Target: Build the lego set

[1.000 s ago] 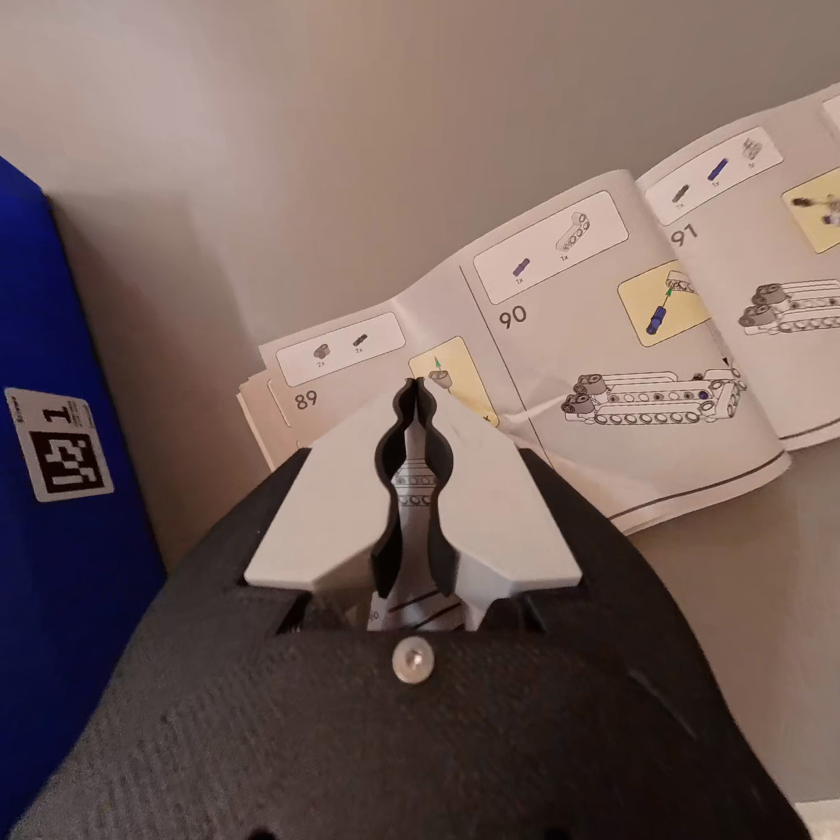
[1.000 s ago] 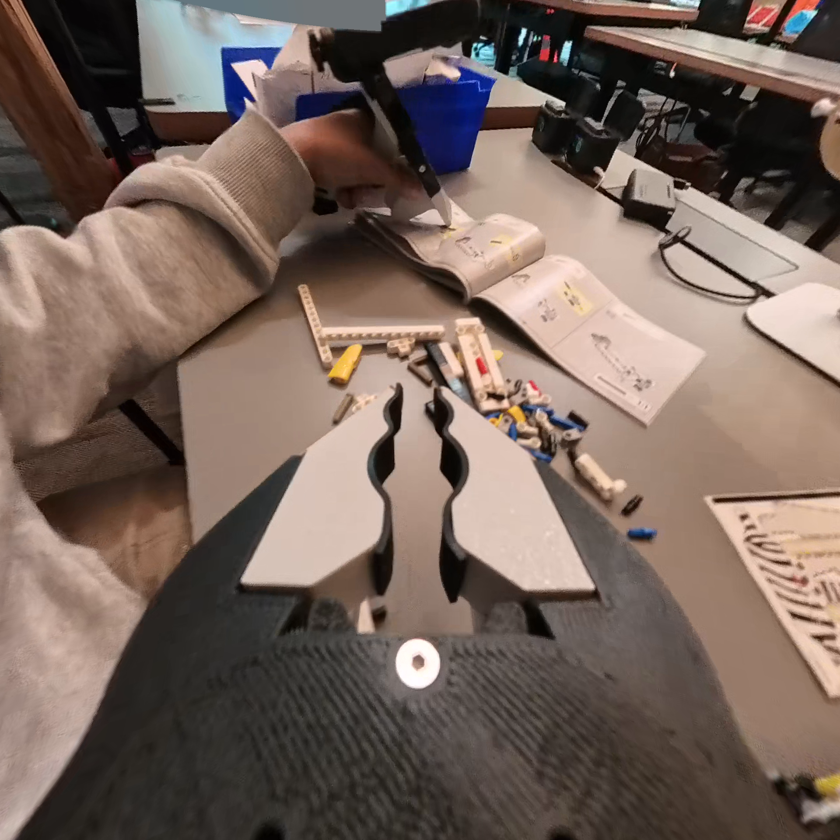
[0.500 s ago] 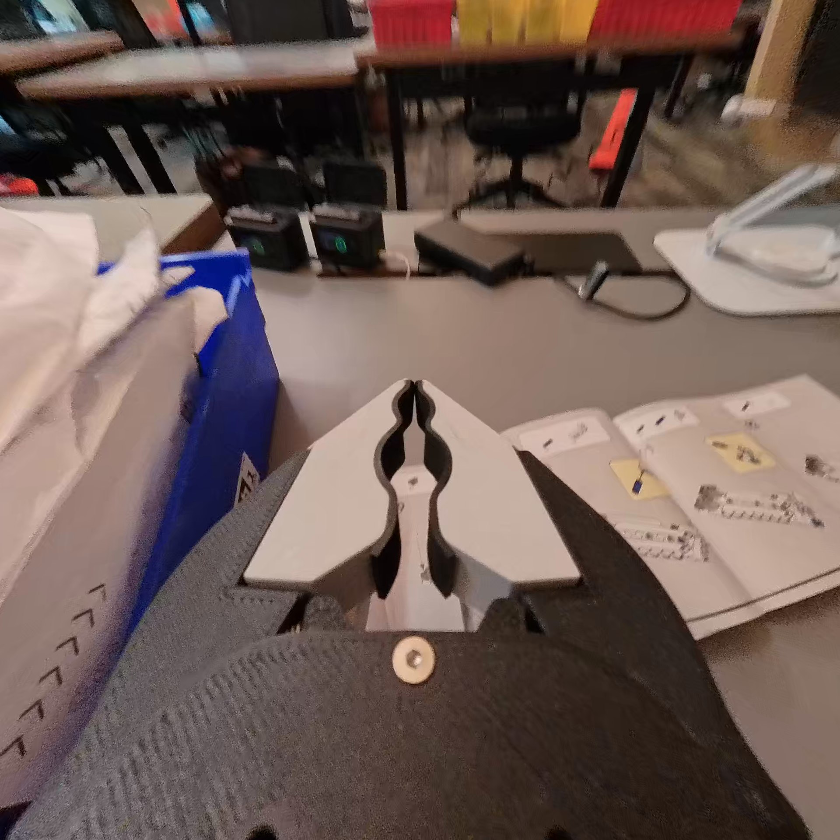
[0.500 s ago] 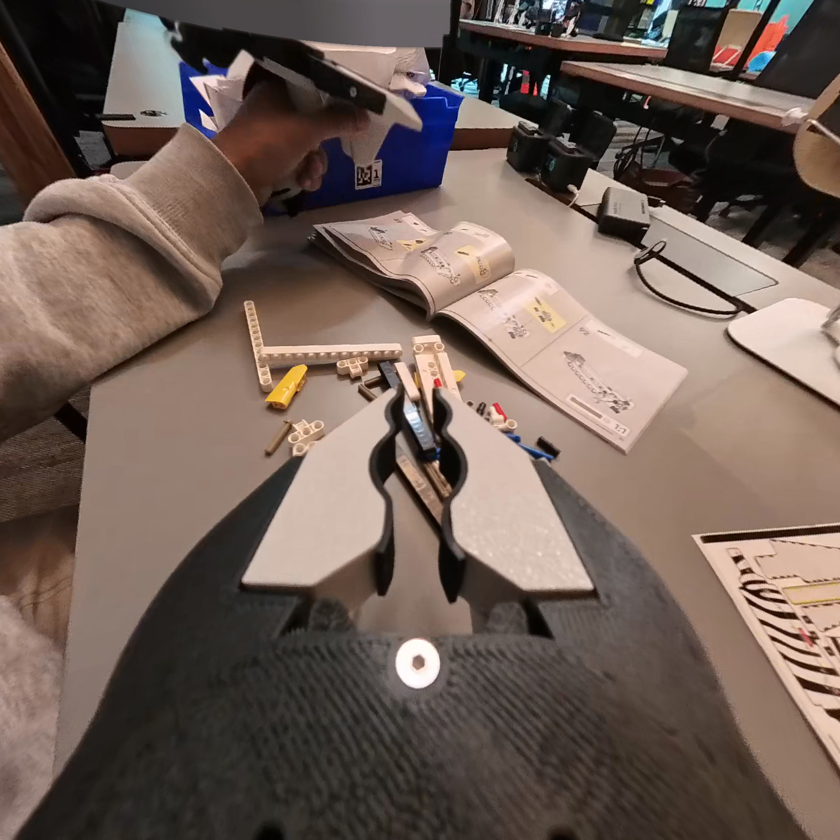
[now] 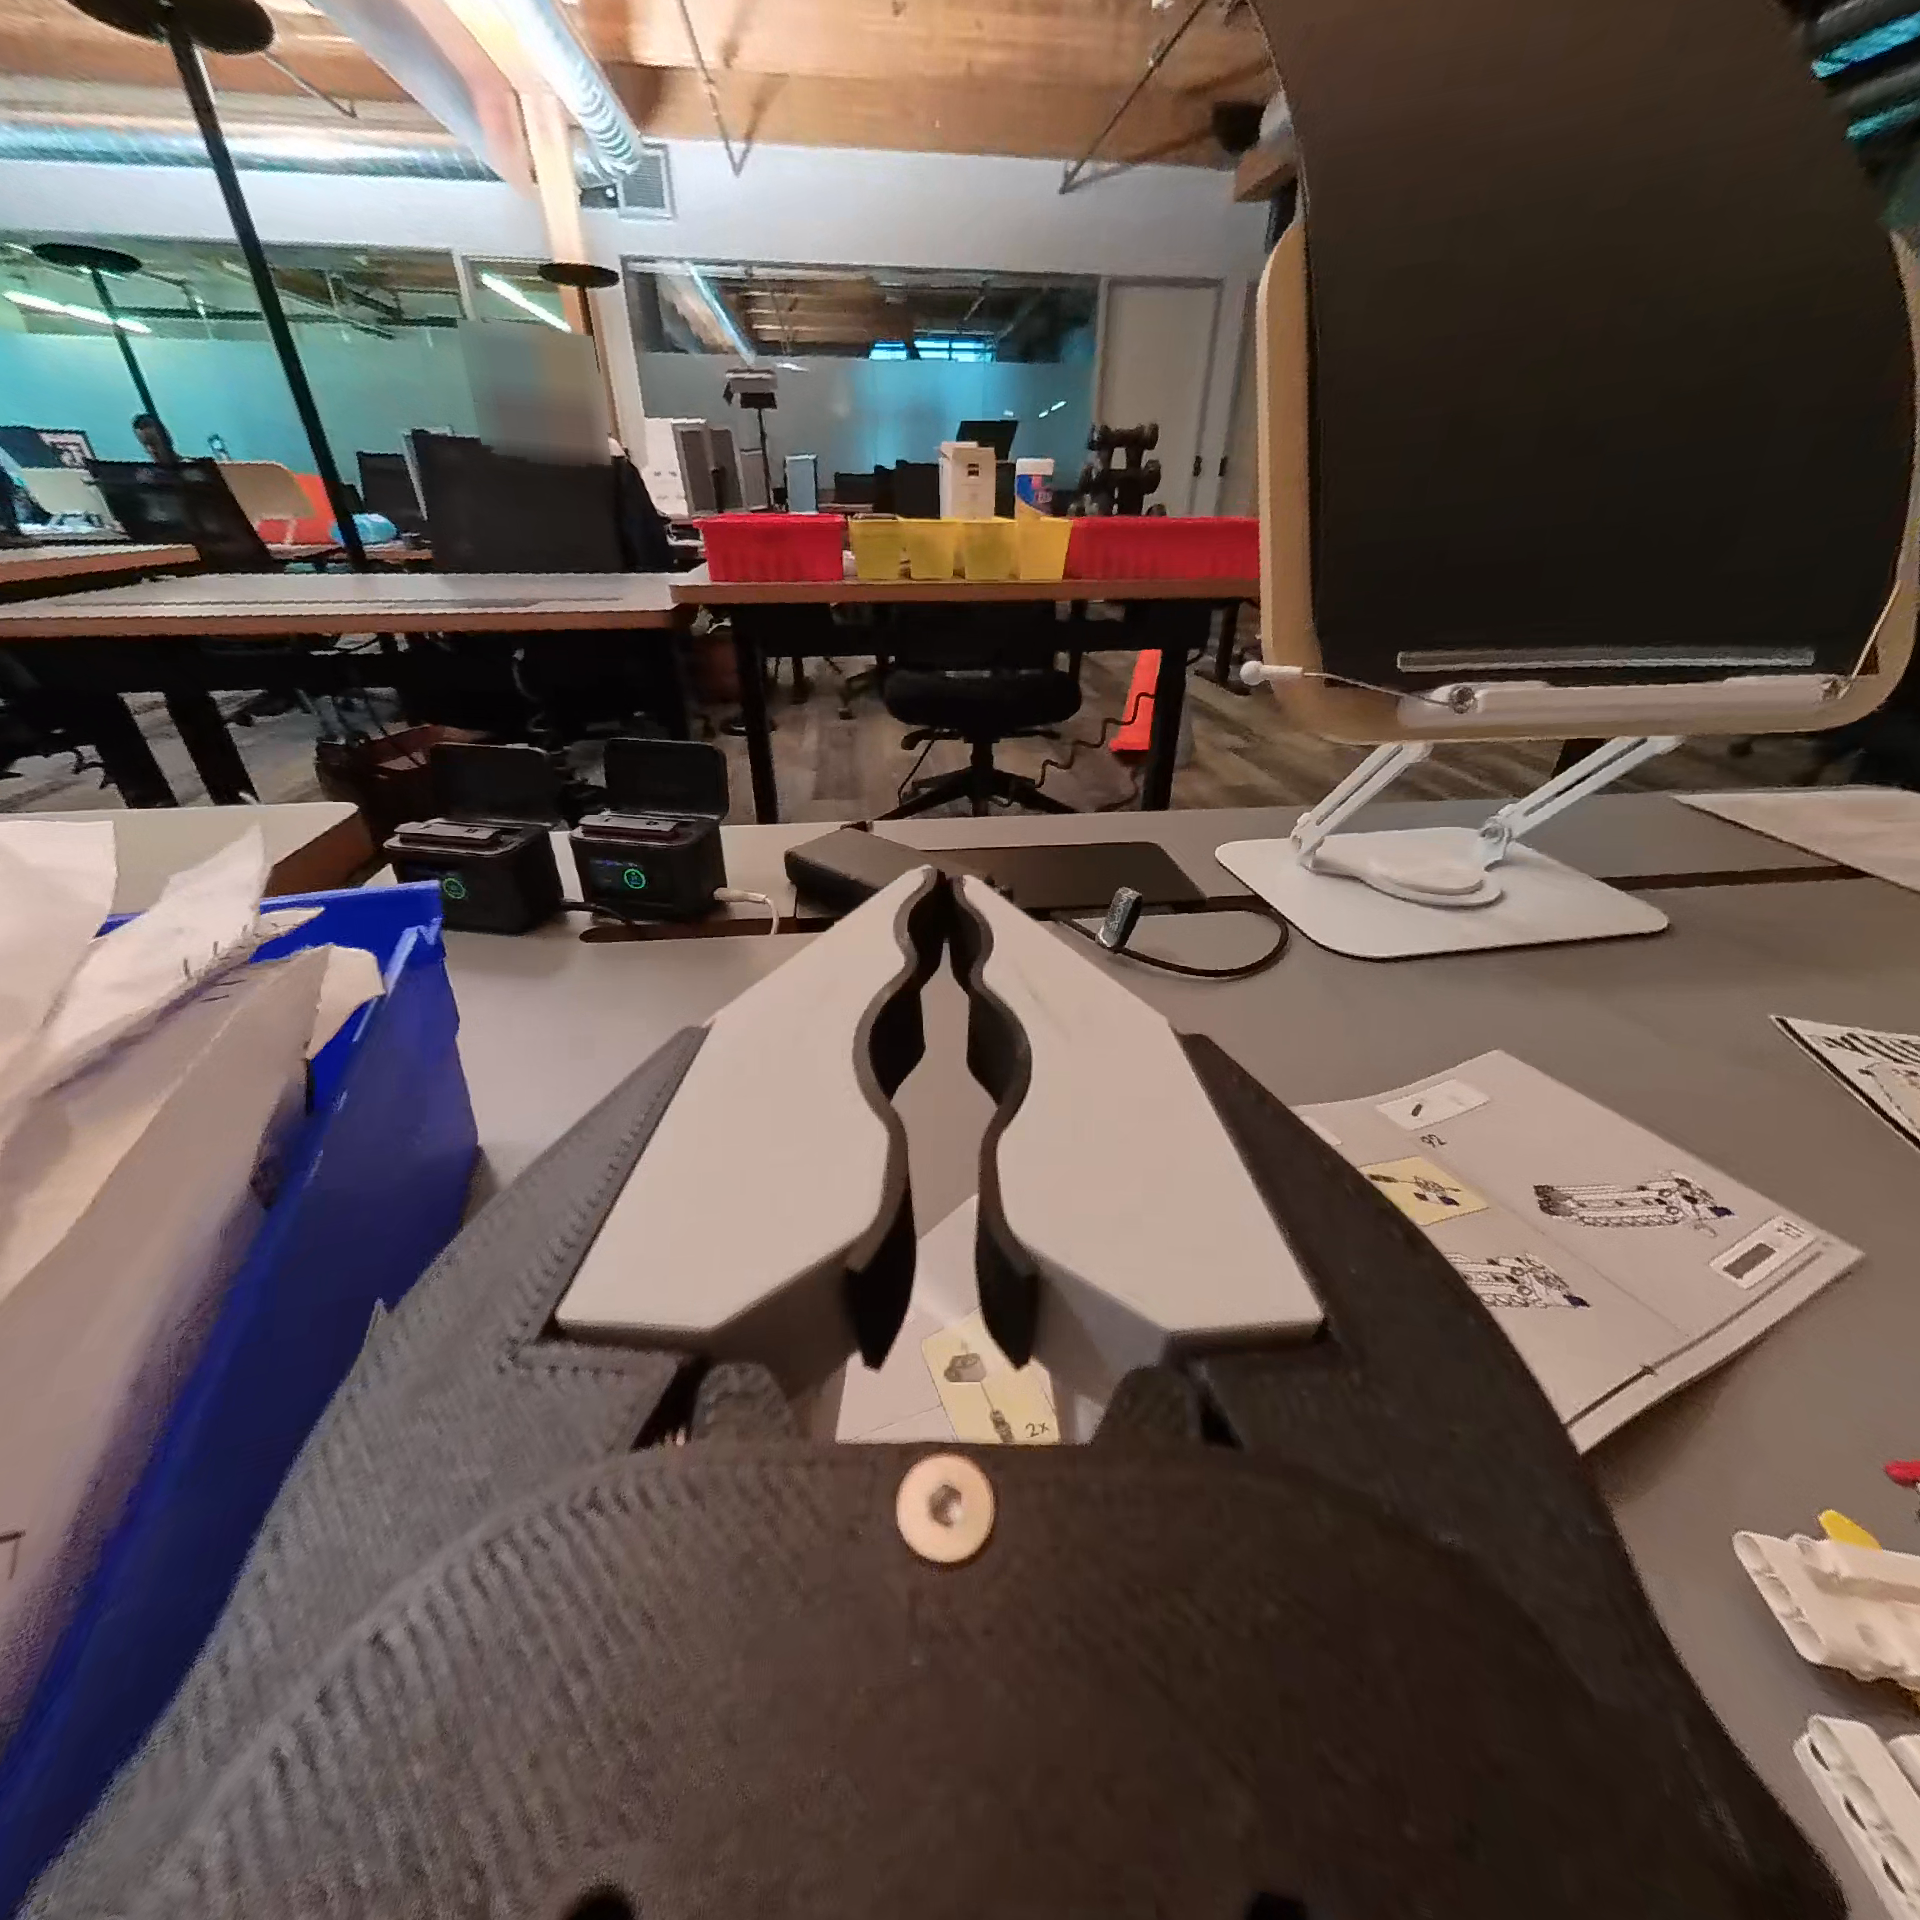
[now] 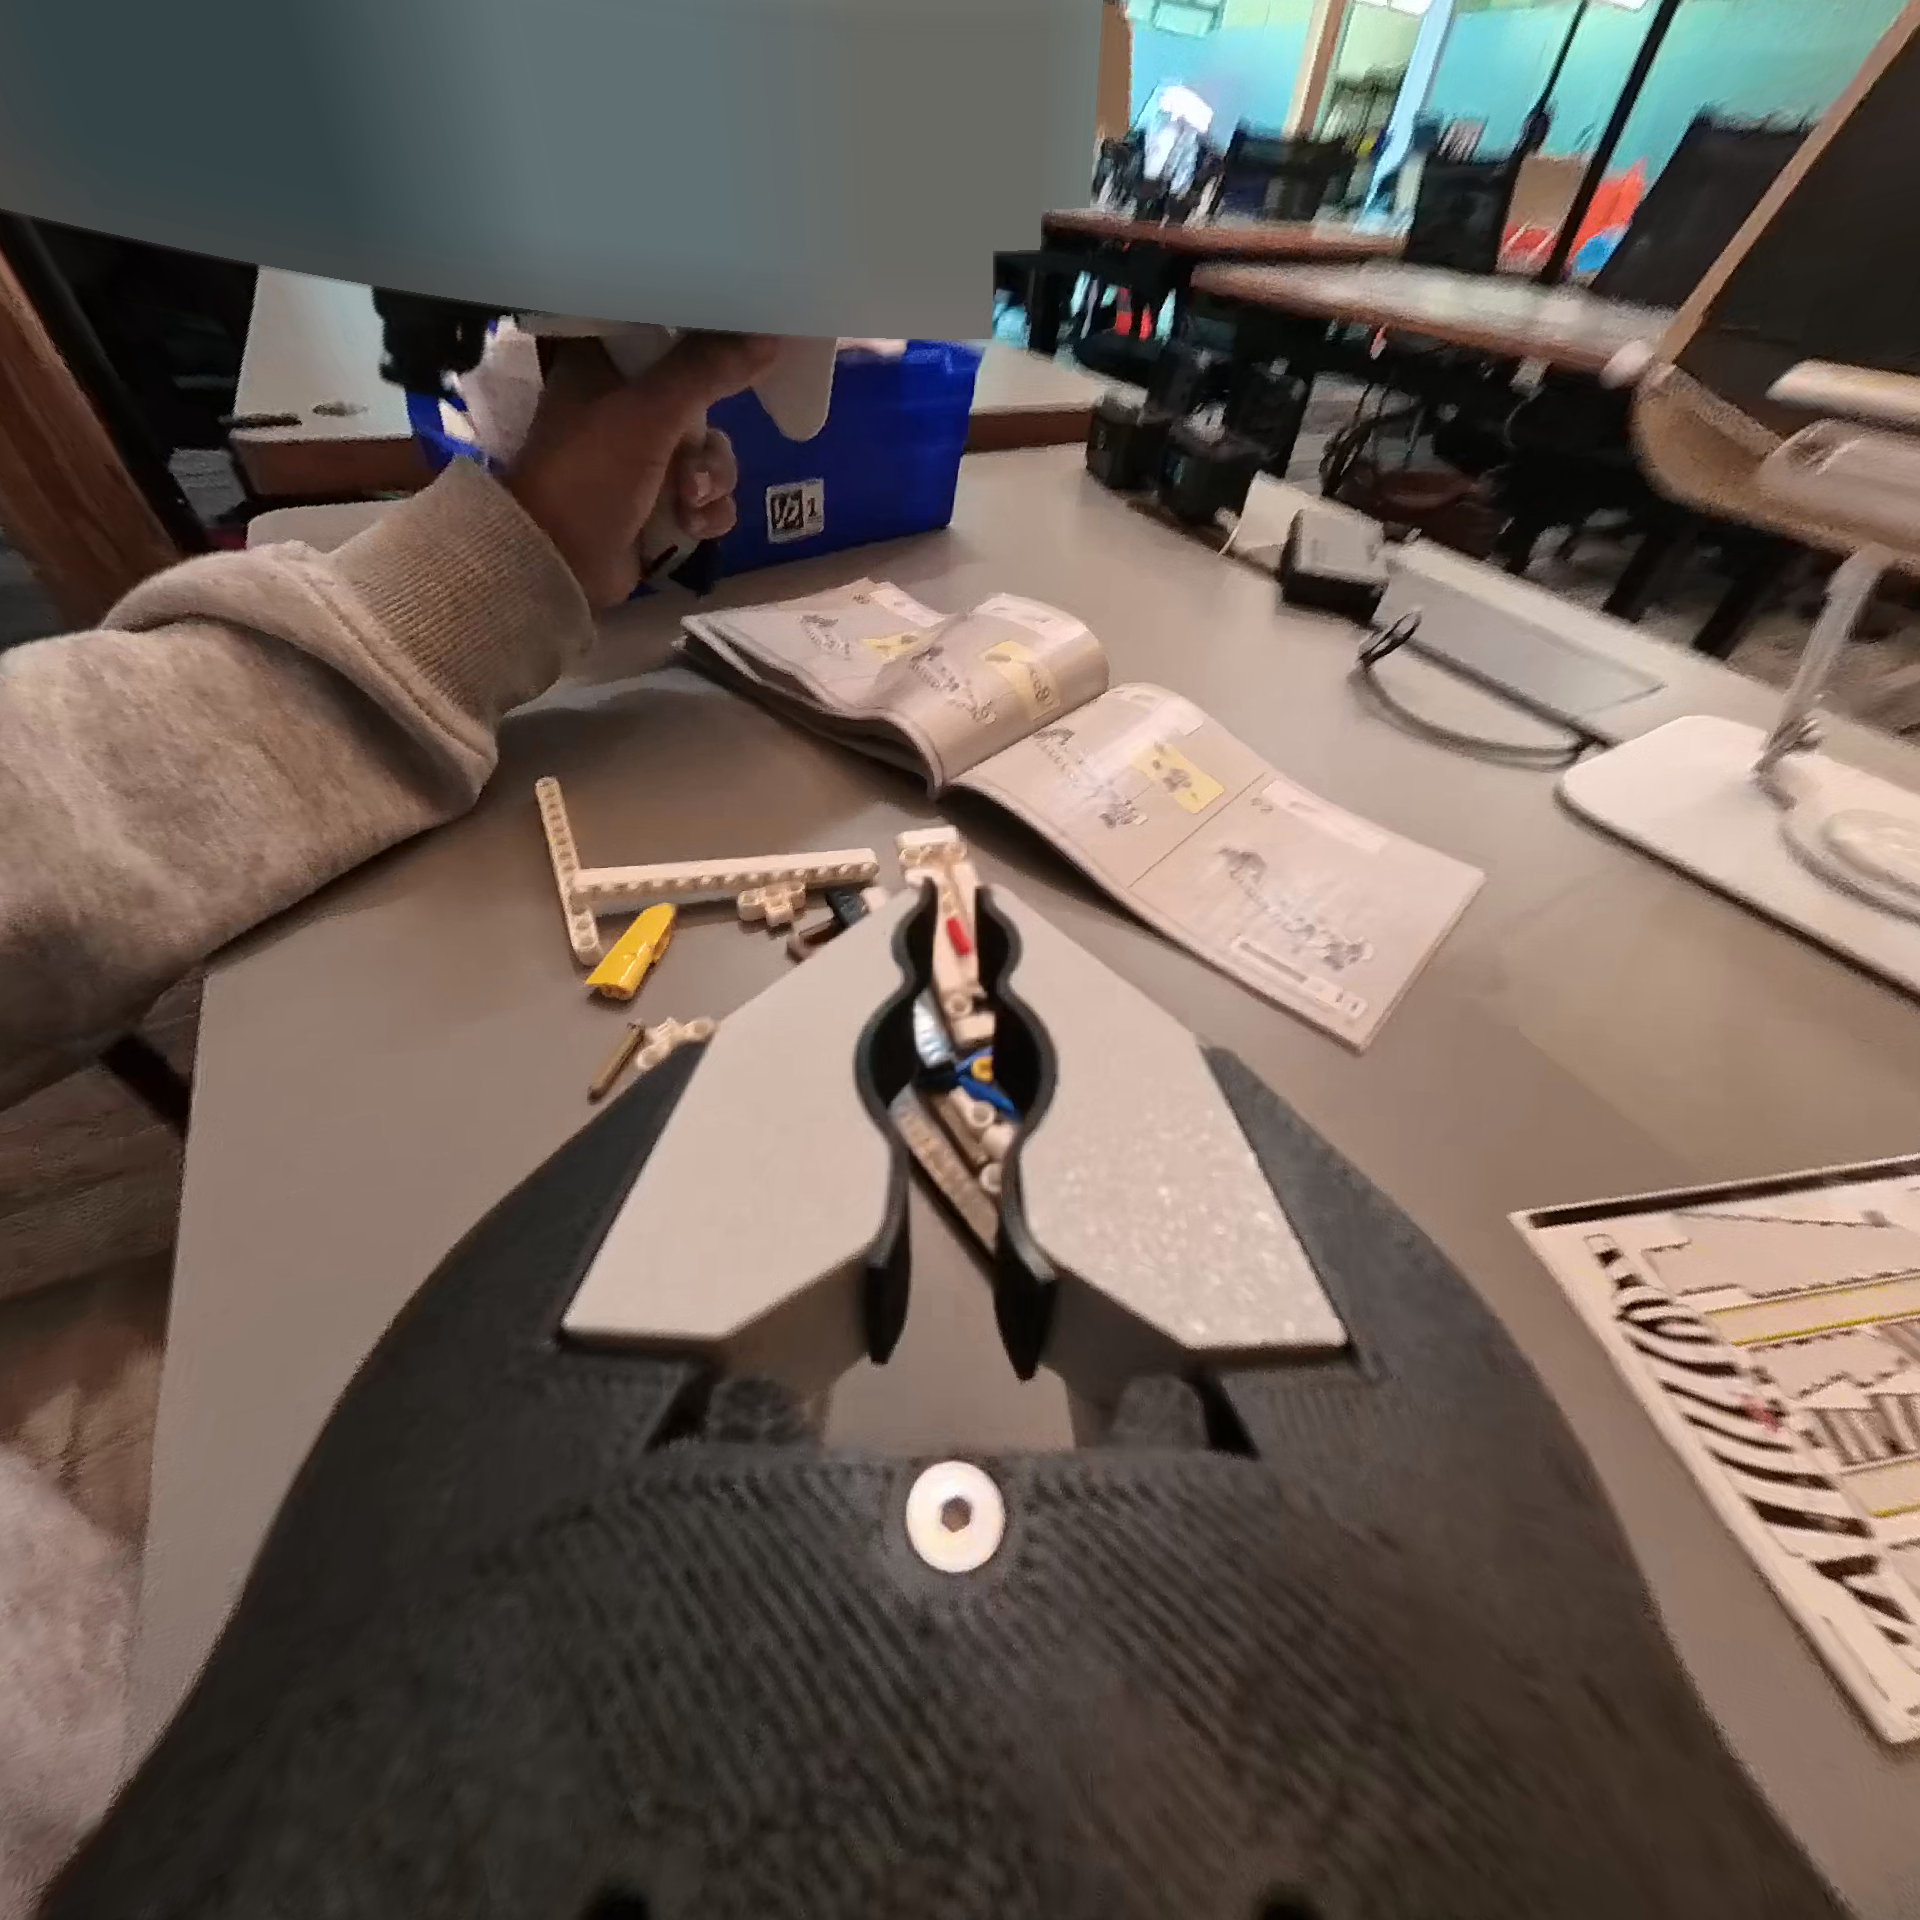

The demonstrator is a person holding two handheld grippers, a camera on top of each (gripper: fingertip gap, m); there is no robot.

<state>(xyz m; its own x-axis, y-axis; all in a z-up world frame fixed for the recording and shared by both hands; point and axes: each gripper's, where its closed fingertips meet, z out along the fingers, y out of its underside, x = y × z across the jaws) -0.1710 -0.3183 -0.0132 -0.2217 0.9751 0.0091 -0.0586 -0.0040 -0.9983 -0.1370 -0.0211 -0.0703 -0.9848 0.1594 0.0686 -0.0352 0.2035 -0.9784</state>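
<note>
The open instruction booklet (image 6: 1195, 831) lies on the grey table (image 6: 416, 1195); it also shows in the left wrist view (image 5: 1558, 1247). In front of it lie loose lego parts: a white L-shaped beam (image 6: 675, 883), a yellow piece (image 6: 631, 956) and a mixed pile (image 6: 966, 1049). My right gripper (image 6: 948, 906) hovers just above the pile, its jaws a narrow gap apart and holding nothing I can see. My left gripper (image 5: 945, 883) is shut, empty and raised above the booklet's left side. A hand (image 6: 623, 457) holds it, mostly hidden by a blurred patch.
A blue bin (image 5: 343, 1195) with crumpled paper stands at the left, also in the right wrist view (image 6: 883, 457). A sticker sheet (image 6: 1766, 1434) lies at the right. A monitor stand (image 5: 1455, 894), a black dock with cable (image 5: 1039, 873) and two charger cases (image 5: 561, 862) line the far edge. My right fingertips sit around 30 cm from my left ones. My left tips are about 30 cm from the yellow piece (image 6: 631, 956), my right tips only 15 cm.
My left gripper has lifted off the booklet page and tilted up to look across the room. My right gripper has moved forward over the lego pile and its jaws have narrowed.
</note>
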